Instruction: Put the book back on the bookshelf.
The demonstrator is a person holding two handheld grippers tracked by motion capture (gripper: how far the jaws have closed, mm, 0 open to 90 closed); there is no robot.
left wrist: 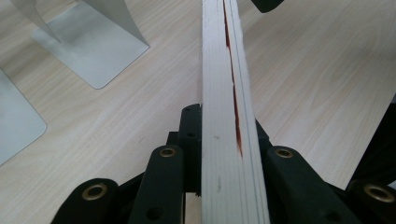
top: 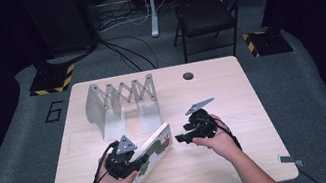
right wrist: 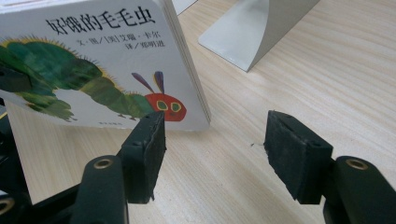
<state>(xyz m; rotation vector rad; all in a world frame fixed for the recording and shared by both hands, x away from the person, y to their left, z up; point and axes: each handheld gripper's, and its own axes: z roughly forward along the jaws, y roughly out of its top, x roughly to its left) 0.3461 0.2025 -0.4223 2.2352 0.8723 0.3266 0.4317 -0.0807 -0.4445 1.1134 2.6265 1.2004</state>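
Your left gripper [top: 138,163] has its jaws clenched on the near edge of a picture book [top: 155,150], a board book with a green caterpillar on its cover. The left gripper view looks straight along the book's page edges [left wrist: 224,116], squeezed between the two black jaws. You hold the book tilted up off the counter [top: 224,162], near the front and left of centre.

Your right gripper [top: 179,137] sits just right of the book, its jaws released and standing apart with nothing between them. In the right gripper view the book's lower corner [right wrist: 196,119] hangs just beyond the left jaw.

Farther back and to the left stands a grey folding book rack [top: 122,103].

The risk from here: the left jaws grip only one edge, so the book could pivot or slip. If your right jaws close off the corner, they could nudge the book loose.
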